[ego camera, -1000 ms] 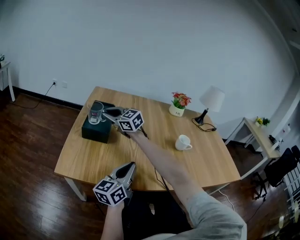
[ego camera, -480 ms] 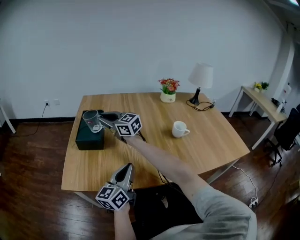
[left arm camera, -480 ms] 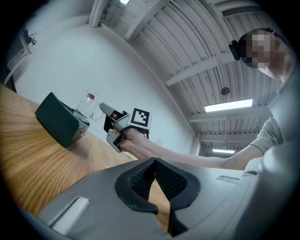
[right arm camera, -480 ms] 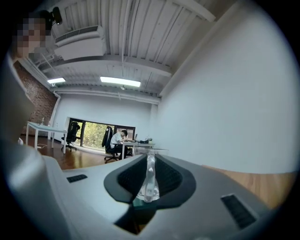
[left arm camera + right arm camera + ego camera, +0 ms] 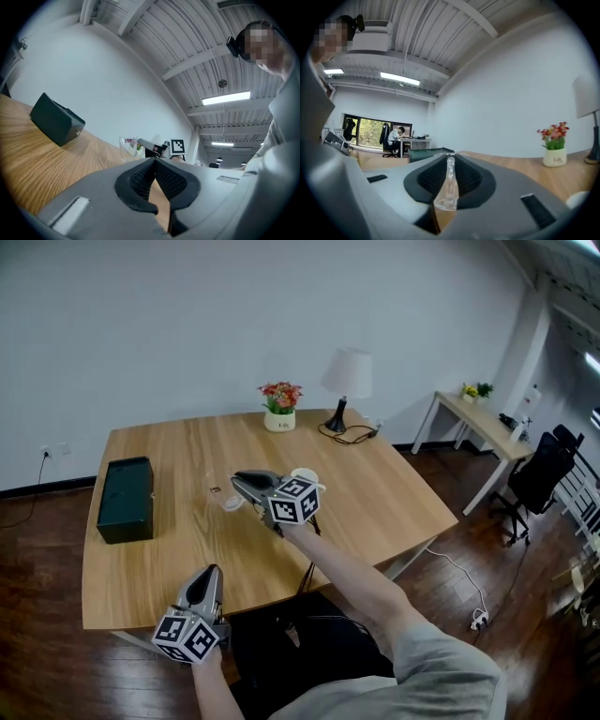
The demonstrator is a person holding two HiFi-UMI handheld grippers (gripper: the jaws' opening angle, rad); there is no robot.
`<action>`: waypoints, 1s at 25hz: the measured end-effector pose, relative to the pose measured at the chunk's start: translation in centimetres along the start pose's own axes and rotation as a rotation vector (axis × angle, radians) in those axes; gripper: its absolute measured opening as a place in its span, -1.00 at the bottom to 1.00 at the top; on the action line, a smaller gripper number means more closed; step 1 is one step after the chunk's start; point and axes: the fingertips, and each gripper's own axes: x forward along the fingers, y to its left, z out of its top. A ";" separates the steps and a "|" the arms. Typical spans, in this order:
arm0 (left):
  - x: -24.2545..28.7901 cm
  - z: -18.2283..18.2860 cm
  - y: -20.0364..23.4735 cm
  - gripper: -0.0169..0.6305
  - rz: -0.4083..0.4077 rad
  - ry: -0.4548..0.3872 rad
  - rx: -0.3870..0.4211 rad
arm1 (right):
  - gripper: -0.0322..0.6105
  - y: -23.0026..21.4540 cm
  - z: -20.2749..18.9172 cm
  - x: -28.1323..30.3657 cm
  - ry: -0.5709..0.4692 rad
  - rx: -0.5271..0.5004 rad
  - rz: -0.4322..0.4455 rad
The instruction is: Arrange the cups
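Observation:
A clear glass cup [image 5: 225, 498] hangs over the middle of the wooden table [image 5: 169, 559], with my right gripper [image 5: 236, 481] shut on its rim. In the right gripper view the glass wall [image 5: 450, 187] stands clamped between the pads. A white mug [image 5: 306, 474] sits just behind that gripper, partly hidden by it; the mug [image 5: 577, 198] also shows at the lower right of the right gripper view. My left gripper [image 5: 212, 570] hovers at the table's near edge, jaws shut with nothing in them [image 5: 153, 161]. From there the glass [image 5: 127, 146] appears ahead.
A dark green box [image 5: 125, 498] lies at the table's left. A white pot of red flowers [image 5: 280, 418] and a table lamp [image 5: 345, 381] with its cable stand at the far edge. A side table [image 5: 478, 423] and an office chair [image 5: 534, 479] are to the right.
My right gripper has carried the glass off the green box and rightward to the table's middle, close to the white mug. The left gripper has barely moved.

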 end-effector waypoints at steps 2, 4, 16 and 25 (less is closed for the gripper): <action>0.2 -0.2 -0.2 -0.92 -0.006 0.001 0.002 | -0.69 -1.4 -1.5 -2.8 0.022 0.003 -0.046; 0.5 -0.5 -0.6 -0.92 -0.016 0.006 0.008 | -0.69 -2.4 -2.5 -5.0 0.028 0.001 -0.085; 1.7 -2.5 -2.5 -0.92 -0.034 0.095 0.137 | -0.69 -3.1 -4.5 -10.8 -0.032 -0.023 -0.175; 2.2 -4.0 -3.1 -0.91 -0.011 0.177 0.299 | -0.66 -4.2 -7.5 -9.1 0.107 0.038 -0.226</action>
